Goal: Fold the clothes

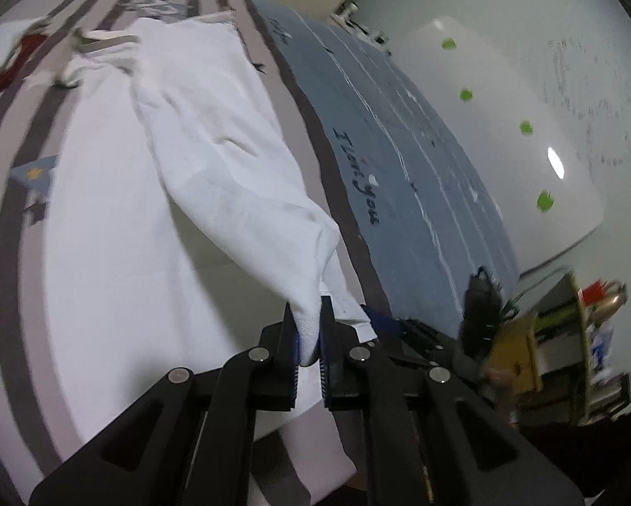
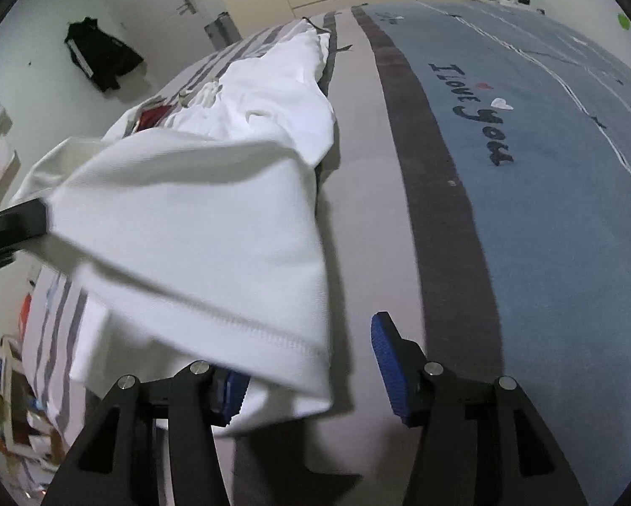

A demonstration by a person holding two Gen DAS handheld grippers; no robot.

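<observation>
A white garment (image 1: 214,135) lies on a striped bedspread (image 1: 20,227). My left gripper (image 1: 309,337) is shut on a corner of it and holds that corner lifted, so the cloth hangs in a taut fold. In the right wrist view the white garment (image 2: 214,219) drapes across the left half, its stitched hem near my right gripper (image 2: 311,375). The right gripper is open, with the hem lying over its left blue pad (image 2: 231,392) and its right pad (image 2: 391,362) bare. The left gripper's black body (image 2: 12,223) shows at the left edge.
The bedspread has a blue part (image 2: 547,194) with "I love you" lettering (image 2: 475,114). A whiteboard (image 1: 517,135) leans beyond the bed. Shelves with clutter (image 1: 568,345) stand at the right. A black jacket (image 2: 100,55) hangs on the wall by a door.
</observation>
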